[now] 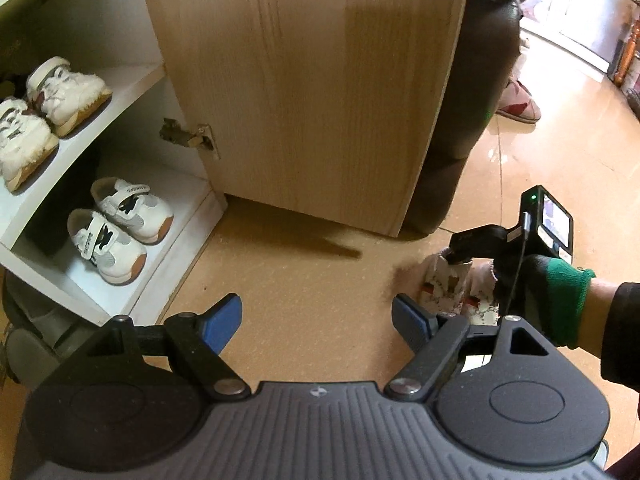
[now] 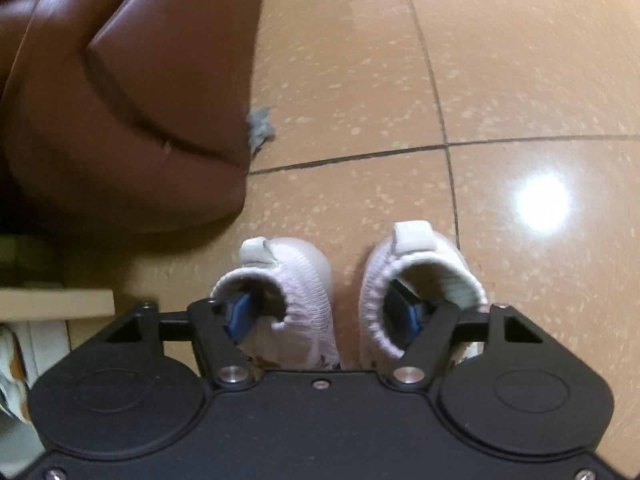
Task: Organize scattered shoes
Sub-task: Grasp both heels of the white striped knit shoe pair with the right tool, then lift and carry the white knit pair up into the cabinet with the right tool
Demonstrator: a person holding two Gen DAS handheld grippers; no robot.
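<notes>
A pair of small pale pink slip-on shoes stands side by side on the tan floor, the left shoe (image 2: 288,292) and the right shoe (image 2: 424,280). My right gripper (image 2: 326,314) is open, with one blue fingertip (image 2: 238,312) inside each shoe's opening. The pair also shows in the left wrist view (image 1: 452,284) under the right gripper (image 1: 472,240). My left gripper (image 1: 318,320) is open and empty above bare floor in front of the shoe cabinet (image 1: 132,280).
The white cabinet holds a fluffy white pair (image 1: 48,108) on the upper shelf and a white strap pair (image 1: 116,232) on the lower shelf. Its wooden door (image 1: 312,80) stands open. A brown leather seat (image 2: 120,100) is at left. A person's foot (image 1: 516,100) is far right.
</notes>
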